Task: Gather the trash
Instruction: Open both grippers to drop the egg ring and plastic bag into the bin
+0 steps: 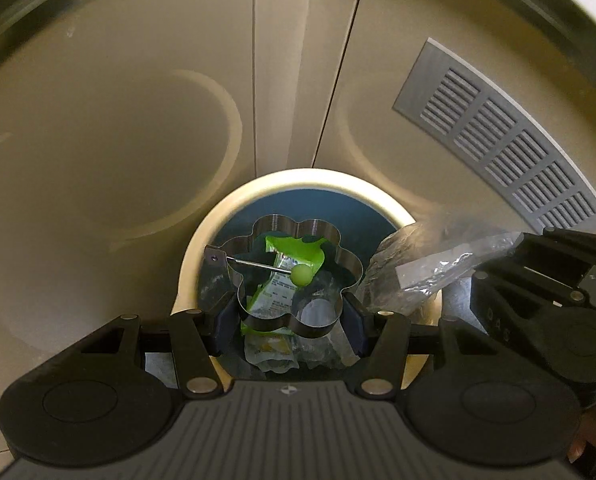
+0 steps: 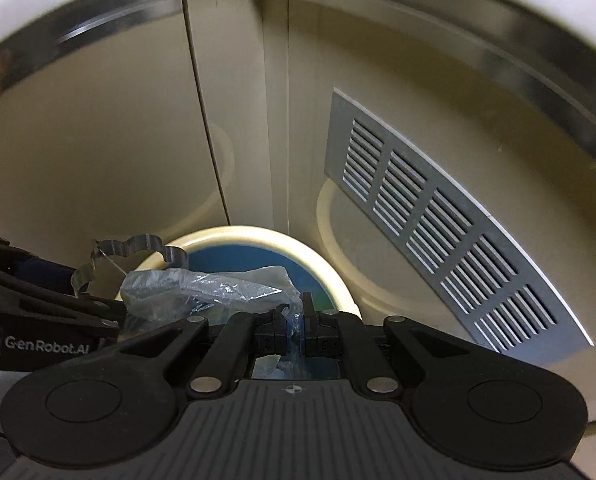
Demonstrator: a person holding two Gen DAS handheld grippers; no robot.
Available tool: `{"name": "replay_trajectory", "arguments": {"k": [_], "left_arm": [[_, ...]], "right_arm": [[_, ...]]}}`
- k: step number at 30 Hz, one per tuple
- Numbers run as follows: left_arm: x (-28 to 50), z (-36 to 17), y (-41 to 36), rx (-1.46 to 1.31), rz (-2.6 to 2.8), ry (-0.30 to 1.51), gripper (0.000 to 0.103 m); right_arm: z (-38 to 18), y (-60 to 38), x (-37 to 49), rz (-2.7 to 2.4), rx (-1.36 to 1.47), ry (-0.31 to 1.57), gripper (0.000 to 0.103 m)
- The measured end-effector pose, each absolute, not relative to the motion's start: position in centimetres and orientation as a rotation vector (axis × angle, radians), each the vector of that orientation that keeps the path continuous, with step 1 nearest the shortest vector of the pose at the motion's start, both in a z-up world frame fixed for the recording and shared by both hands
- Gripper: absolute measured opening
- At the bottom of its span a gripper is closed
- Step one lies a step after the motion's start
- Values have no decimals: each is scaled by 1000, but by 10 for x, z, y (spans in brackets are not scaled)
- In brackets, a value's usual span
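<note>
My left gripper is shut on a flower-shaped steel mould with a wire handle ending in a green ball; it hangs over the mouth of a round cream bin. Through the mould I see green and white wrappers lying in the bin's blue liner. My right gripper is shut on a crumpled clear plastic bag, held just above the same bin. From the right wrist view the mould appears at the left. The bag hangs at the right in the left wrist view.
Beige cabinet doors rise right behind the bin, with a grey slatted vent low on the right door. A metal strip edges the counter above. A hand shows at the lower right corner.
</note>
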State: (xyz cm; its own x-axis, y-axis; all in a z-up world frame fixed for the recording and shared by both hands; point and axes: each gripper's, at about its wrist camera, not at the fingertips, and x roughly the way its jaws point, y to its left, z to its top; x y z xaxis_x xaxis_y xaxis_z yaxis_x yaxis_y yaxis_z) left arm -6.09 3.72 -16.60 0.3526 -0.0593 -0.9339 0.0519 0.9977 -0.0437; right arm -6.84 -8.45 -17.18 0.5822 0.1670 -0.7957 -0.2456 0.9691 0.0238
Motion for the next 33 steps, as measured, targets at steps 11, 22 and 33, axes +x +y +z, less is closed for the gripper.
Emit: {"name": "replay_trajectory", "arguments": {"k": [11,22,33], "left_arm": [[-41,-192,32,12,-70,1280,60],[-26,-213,32,28,-40,1343,60],[-21,-224,35,49,-47,1338,89]], "right_arm": [[-205,-70,-39,223,-108,998,5],[-234,-59,-17,228,-143,1061,5],[-252,-50,-3,191,-179,1085,54]]}}
